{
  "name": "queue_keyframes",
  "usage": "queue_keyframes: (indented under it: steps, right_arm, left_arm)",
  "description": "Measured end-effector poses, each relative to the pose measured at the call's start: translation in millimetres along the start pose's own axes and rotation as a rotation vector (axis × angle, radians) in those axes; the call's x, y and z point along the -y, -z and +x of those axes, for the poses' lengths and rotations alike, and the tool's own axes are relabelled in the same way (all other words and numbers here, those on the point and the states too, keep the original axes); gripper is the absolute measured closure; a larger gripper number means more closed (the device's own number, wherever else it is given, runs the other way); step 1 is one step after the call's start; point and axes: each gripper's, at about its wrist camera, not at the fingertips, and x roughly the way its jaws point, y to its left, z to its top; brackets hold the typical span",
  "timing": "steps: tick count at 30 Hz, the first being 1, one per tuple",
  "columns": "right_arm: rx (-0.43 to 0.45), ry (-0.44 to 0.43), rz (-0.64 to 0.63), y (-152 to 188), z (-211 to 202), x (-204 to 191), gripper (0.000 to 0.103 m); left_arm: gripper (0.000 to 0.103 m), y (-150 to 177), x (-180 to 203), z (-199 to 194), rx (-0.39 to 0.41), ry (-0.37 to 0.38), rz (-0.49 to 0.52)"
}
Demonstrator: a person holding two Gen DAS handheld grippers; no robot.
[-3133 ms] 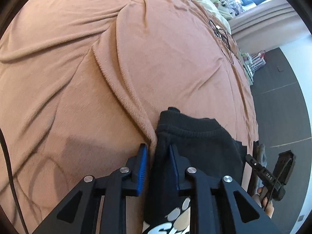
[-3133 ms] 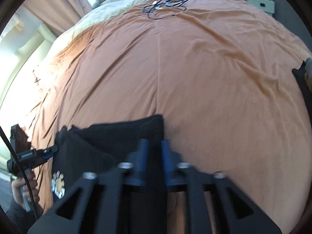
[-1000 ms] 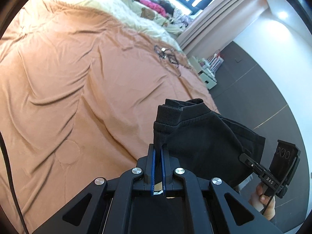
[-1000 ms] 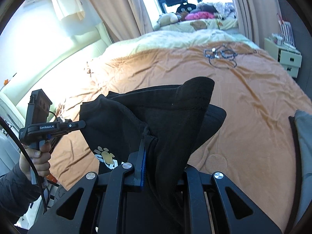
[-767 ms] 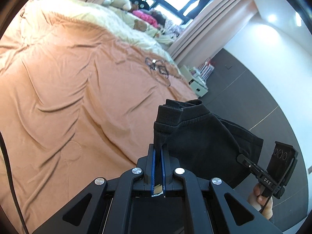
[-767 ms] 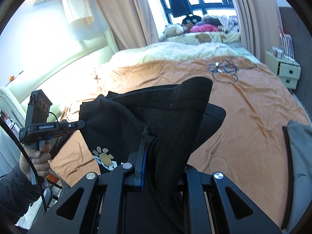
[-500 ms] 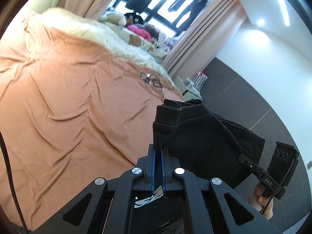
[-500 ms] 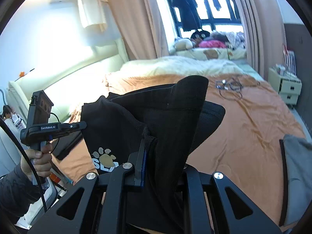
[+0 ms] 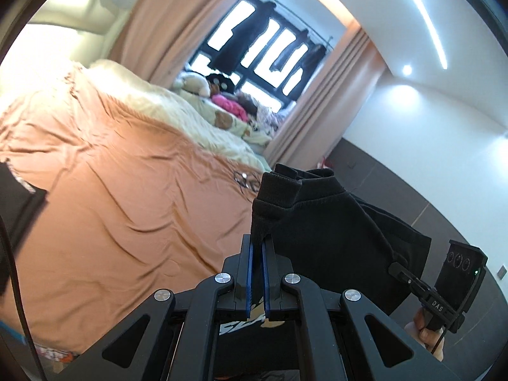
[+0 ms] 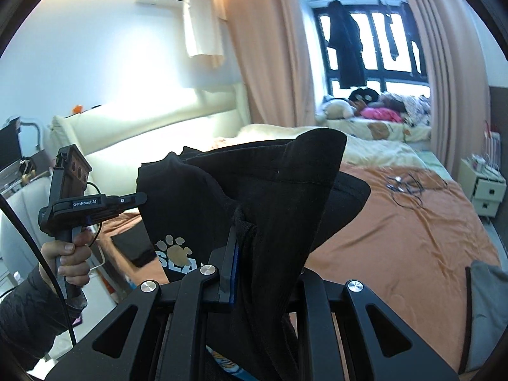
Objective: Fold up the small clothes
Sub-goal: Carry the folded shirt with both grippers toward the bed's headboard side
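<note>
A small black garment point(image 9: 333, 222) with a paw print hangs in the air between my two grippers, well above the orange bedspread point(image 9: 111, 197). My left gripper point(image 9: 257, 247) is shut on one corner of it near a ribbed hem. My right gripper point(image 10: 250, 231) is shut on another corner, and the cloth point(image 10: 254, 190) drapes over its right finger and hides it. Each gripper also shows in the other view, the left one point(image 10: 139, 198) and the right one point(image 9: 395, 268), both pinching the cloth's edge.
A tangle of black cables point(image 10: 403, 189) lies on the bedspread. A cream duvet and soft toys point(image 10: 365, 108) are by the window. A white drawer unit point(image 10: 484, 190) stands at the right. A grey cloth point(image 10: 485, 311) lies at the bed's right edge. A dark object point(image 9: 19, 206) sits at the left.
Both grippers have lifted the black garment off the bed and tilted upward; the window, curtains and walls have come into view. Both stay shut on the cloth.
</note>
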Motion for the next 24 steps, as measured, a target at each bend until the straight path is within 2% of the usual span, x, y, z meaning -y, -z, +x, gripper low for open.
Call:
queue_keyframes:
  steps: [4,15,24]
  right_arm:
    - [0.013,-0.048,-0.022,1.2,8.7,-19.2,0.093]
    - [-0.004,-0.164,-0.088,-5.5,55.9,-28.0,0.093]
    - [-0.055,-0.258,-0.152,-26.6,114.5,-45.4,0.093]
  left_arm:
    - [0.099,-5.7,-12.0,-44.9,0.049,-0.027,-0.006]
    - [0.099,-29.9,-59.5,-149.2,0.165,-0.107,-0.028]
    - [0.099,-33.7,-130.7,-211.1,0.236,-0.180,-0.097]
